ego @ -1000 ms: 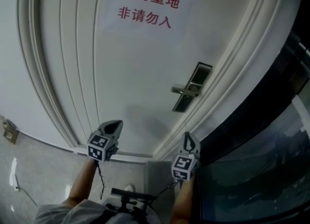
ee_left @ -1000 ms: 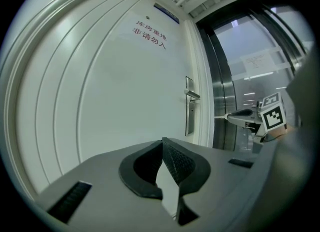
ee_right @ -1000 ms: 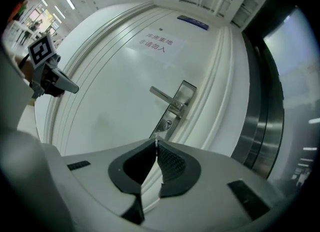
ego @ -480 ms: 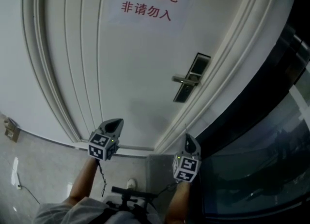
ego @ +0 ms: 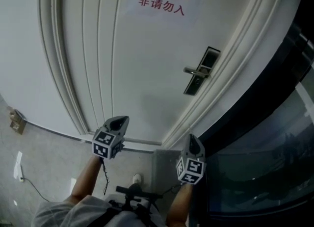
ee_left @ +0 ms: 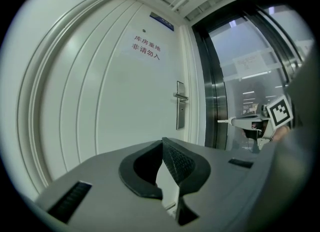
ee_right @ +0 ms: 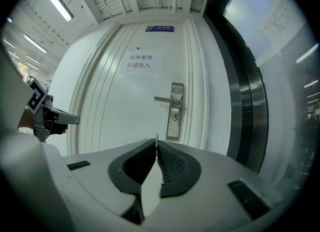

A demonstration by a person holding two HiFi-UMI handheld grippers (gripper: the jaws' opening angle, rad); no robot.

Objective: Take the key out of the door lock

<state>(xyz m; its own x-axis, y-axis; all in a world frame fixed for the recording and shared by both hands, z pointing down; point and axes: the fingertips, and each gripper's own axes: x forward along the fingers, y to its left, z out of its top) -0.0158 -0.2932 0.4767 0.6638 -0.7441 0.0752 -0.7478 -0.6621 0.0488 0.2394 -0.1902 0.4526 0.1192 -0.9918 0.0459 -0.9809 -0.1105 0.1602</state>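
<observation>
Right tool point(ee_right: 157, 147) is pinched on a thin pale sliver at its tips. Probably the key point(ee_right: 156, 137) edge-on, too small to be sure. It sits well apart from the lock plate point(ee_right: 175, 109). Left tool point(ee_left: 162, 145) is pressed together, empty. Key should be light, stiff and slick, so grip the flat faces of its head.

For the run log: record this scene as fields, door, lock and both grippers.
door: white, red-lettered sign up top
handle: lever on a metal plate, near door's right edge
keyhole: below the lever, no key seen in it
left gripper: low, clear of the door, jaws shut, empty
right gripper: low, clear of the door, jaws shut on a thin strip, perhaps the key
</observation>
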